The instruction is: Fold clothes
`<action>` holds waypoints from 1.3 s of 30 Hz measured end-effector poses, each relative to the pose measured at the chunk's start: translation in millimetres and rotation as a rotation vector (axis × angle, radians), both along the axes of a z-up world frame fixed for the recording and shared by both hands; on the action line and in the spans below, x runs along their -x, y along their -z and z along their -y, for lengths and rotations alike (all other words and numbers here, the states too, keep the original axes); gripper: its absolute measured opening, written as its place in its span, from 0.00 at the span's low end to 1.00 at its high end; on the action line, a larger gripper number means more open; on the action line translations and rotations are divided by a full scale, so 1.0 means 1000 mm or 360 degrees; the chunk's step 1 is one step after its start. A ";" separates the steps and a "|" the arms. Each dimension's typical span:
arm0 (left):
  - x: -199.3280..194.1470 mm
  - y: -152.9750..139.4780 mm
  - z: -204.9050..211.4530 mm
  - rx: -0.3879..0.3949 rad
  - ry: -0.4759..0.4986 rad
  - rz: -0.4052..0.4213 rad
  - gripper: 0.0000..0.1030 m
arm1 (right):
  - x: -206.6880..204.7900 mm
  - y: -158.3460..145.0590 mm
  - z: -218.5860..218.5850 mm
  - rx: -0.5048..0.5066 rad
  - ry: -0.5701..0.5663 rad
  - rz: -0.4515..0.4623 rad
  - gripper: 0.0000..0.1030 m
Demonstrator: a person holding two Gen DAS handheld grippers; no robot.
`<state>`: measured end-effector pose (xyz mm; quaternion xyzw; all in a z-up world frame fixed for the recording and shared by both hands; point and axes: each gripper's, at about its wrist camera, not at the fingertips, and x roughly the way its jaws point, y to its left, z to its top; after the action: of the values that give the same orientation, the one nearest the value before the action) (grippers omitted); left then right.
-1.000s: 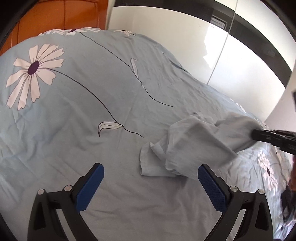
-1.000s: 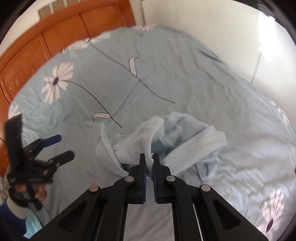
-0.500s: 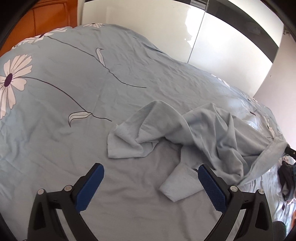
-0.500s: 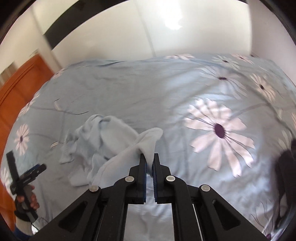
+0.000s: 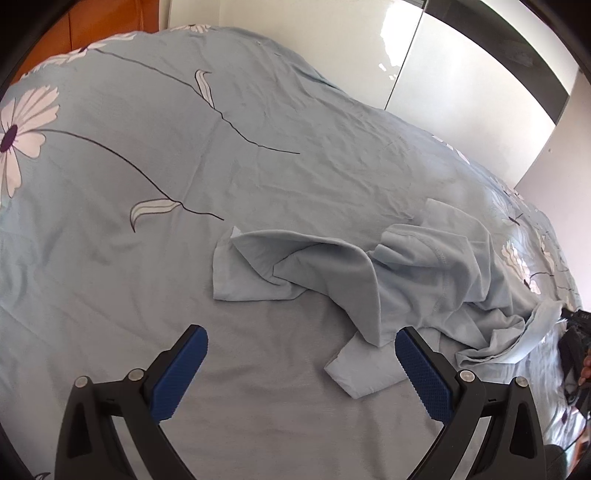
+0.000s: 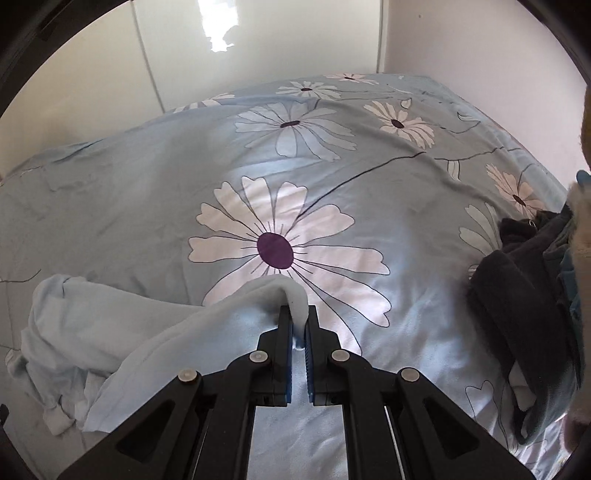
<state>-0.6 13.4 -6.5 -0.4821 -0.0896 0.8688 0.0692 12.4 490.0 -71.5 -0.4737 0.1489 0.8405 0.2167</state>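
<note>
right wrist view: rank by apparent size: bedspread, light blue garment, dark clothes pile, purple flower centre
1. Bedspread, fills most of the view.
2. Light blue garment, pinched in the right gripper.
3. Dark clothes pile; cut off by the frame edge, so its rank against the garment is unsure.
4. Purple flower centre, clearly smallest.

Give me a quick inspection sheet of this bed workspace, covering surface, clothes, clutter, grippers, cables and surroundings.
Surface: bed with light blue duvet, white daisy print, mildly wrinkled.
Job's things: light blue shirt crumpled and unfolded, stretched out across the duvet; one edge pinched in the right gripper.
Clutter: dark garment pile at the right side of the bed.
Grippers: left gripper open, over the duvet near the shirt, holding nothing; right gripper shut on a fold of the shirt.
Cables: nothing seen.
Surroundings: glossy white wardrobe doors beyond the bed, orange wooden headboard at one end.
</note>
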 end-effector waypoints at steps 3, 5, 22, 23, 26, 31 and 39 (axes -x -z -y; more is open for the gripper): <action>0.009 0.004 -0.004 -0.0090 0.0001 0.0022 1.00 | -0.007 -0.014 0.015 -0.0040 -0.0105 0.0055 0.06; 0.015 0.007 -0.008 -0.0141 0.0020 0.0041 1.00 | -0.009 -0.028 0.030 -0.0113 -0.0175 0.0078 0.07; -0.001 0.020 0.053 -0.0104 -0.0410 0.0076 1.00 | 0.055 -0.022 0.371 0.0113 -0.1438 -0.0045 0.49; -0.004 0.019 0.058 -0.0103 -0.0435 0.0067 1.00 | 0.061 -0.014 0.395 0.0141 -0.1506 -0.0029 0.49; -0.009 0.019 0.072 -0.0110 -0.0497 0.0063 1.00 | 0.079 0.006 0.444 0.0173 -0.1583 0.0009 0.49; -0.010 0.023 0.081 -0.0187 -0.0526 0.0091 1.00 | 0.100 0.022 0.467 0.0198 -0.1558 0.0085 0.23; -0.007 0.022 0.061 -0.0174 -0.0443 0.0092 1.00 | 0.117 -0.032 0.382 0.0374 -0.1314 -0.0094 0.02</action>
<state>6.2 -47.6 -28.4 -0.4855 -0.2047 0.8495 -0.0283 -104.4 107.8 -39.6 -0.4908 0.0477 0.8473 -0.1976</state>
